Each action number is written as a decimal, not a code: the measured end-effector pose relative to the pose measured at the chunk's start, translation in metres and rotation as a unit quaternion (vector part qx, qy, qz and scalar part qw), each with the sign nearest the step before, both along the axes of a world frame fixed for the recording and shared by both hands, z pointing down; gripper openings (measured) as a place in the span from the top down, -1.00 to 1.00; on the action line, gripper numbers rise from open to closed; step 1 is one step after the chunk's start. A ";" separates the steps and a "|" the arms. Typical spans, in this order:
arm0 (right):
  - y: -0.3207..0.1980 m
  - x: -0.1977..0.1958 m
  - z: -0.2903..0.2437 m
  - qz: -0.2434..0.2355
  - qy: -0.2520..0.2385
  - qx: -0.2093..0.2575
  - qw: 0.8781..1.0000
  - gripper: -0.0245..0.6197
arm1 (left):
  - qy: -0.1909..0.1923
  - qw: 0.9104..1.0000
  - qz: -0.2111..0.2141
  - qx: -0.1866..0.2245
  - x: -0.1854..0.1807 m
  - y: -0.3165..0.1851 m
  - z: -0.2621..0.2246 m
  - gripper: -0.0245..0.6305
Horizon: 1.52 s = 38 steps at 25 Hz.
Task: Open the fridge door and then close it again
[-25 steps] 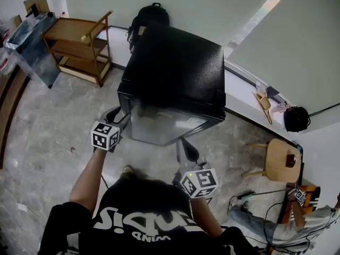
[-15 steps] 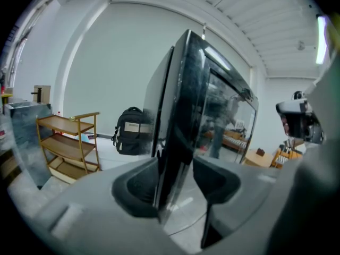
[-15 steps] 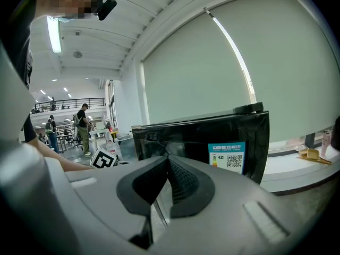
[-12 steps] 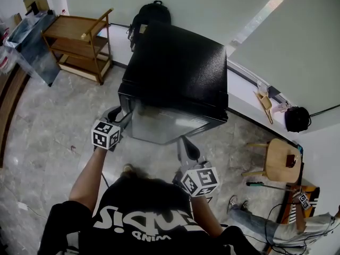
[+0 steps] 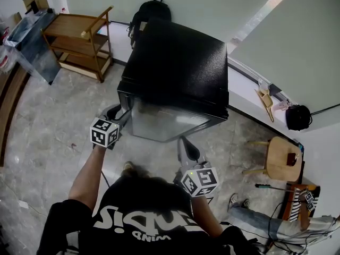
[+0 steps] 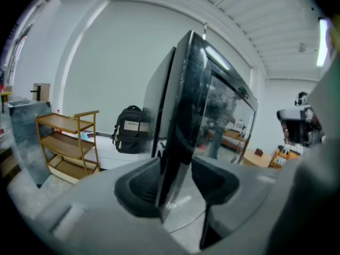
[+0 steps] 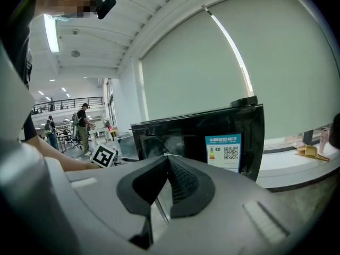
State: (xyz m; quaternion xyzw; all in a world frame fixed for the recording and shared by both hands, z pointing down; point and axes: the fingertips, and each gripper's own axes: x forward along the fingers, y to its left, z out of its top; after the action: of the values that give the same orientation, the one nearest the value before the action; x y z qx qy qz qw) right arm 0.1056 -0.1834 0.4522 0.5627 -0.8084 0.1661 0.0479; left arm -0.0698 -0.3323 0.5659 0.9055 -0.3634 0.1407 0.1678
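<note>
— Ahead on the grey marble floor [image 5: 42, 142]: located the fridge?
— Confirmed. Black fridge [image 5: 175, 62] standing upright, back close to a low white ledge [image 5: 249, 102] along the wall, with the fridge door [image 5: 164, 124] facing the person. Shut or barely ajar: not determinable.
— Surroundings?
— Left of it, well apart: wooden shelf unit [image 5: 79, 41]. Behind its far corner: black backpack [image 5: 150, 12]. Right, near the ledge: round wooden stool [image 5: 280, 158].
— Status of the left tool [image 5: 122, 116]?
— Positioned at the door's left edge. Jaws closing, one pad on each side of that edge; firm press not yet evident.
— And the right tool [image 5: 184, 142]?
— Held just in front of the door, low and to the right. Jaws together at the tips, nothing between them.
— Anything smaller?
— Blue-and-white energy label [image 7: 223, 150] with a square code, stuck on the door's front near one edge.
</note>
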 end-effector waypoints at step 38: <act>0.033 0.020 0.004 -0.016 0.004 0.006 1.000 0.93 | -0.013 0.998 -0.056 0.000 -0.008 0.079 0.001 0.42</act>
State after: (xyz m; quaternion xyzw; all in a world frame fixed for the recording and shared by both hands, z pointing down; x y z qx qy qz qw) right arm 0.1261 -0.1501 0.4566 0.5509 -0.8178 0.1585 0.0503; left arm -0.0780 -0.2537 0.5673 0.8819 -0.4156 0.1432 0.1703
